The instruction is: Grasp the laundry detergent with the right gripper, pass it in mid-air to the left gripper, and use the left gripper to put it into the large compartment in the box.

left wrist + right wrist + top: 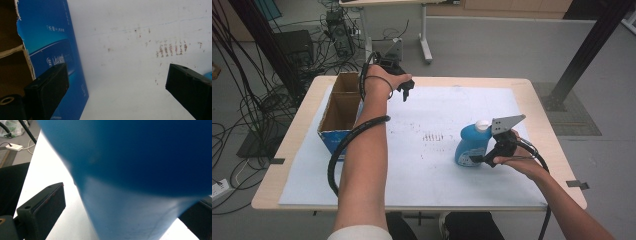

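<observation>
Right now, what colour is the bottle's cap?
White, on the blue bottle; its cap shows best in the high view.

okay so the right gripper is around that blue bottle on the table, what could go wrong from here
1. The right gripper has its jaws open around the blue bottle, low on its body; gripped there, the upright bottle might tip when lifted.
2. The bottle's rounded wall could slip between the flat pads.
3. The left gripper hovers open beside the cardboard box and could bump it.

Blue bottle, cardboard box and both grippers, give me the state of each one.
Blue bottle: upright on the table, white cap on, between the right jaws.
Cardboard box: top open, standing at the table's left.
Left gripper: open, holding nothing.
Right gripper: open around the bottle.
</observation>
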A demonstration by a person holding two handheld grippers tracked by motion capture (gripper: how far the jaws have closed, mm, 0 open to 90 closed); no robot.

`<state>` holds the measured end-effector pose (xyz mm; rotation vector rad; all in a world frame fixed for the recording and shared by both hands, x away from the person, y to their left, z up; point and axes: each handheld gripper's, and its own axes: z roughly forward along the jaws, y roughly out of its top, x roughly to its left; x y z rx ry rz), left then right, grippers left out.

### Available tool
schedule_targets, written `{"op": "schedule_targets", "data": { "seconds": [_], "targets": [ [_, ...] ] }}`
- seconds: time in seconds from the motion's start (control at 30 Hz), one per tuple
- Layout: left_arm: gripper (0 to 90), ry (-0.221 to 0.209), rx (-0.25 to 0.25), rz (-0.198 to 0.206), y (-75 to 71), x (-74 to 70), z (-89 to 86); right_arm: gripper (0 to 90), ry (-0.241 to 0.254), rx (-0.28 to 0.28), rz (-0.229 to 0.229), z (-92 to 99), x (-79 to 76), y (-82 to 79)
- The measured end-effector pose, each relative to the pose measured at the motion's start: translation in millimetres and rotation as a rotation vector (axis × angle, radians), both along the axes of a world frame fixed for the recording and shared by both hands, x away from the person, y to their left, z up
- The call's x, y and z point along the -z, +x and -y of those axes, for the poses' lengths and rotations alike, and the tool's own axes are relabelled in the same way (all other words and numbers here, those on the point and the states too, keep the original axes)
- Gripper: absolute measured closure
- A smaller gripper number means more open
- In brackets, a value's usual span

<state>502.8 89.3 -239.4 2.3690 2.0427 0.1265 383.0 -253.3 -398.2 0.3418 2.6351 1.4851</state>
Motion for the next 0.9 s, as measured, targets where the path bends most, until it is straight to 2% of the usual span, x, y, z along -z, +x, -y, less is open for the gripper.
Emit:
{"op": "schedule_targets", "data": {
  "seconds": [0.9],
  "targets": [
    [5.4,0.002,0.005,0.001,0.8,-1.1,2.8,1.5,0.009,0.000,0.019,1.9,-4.3,0.5]
  ]
}}
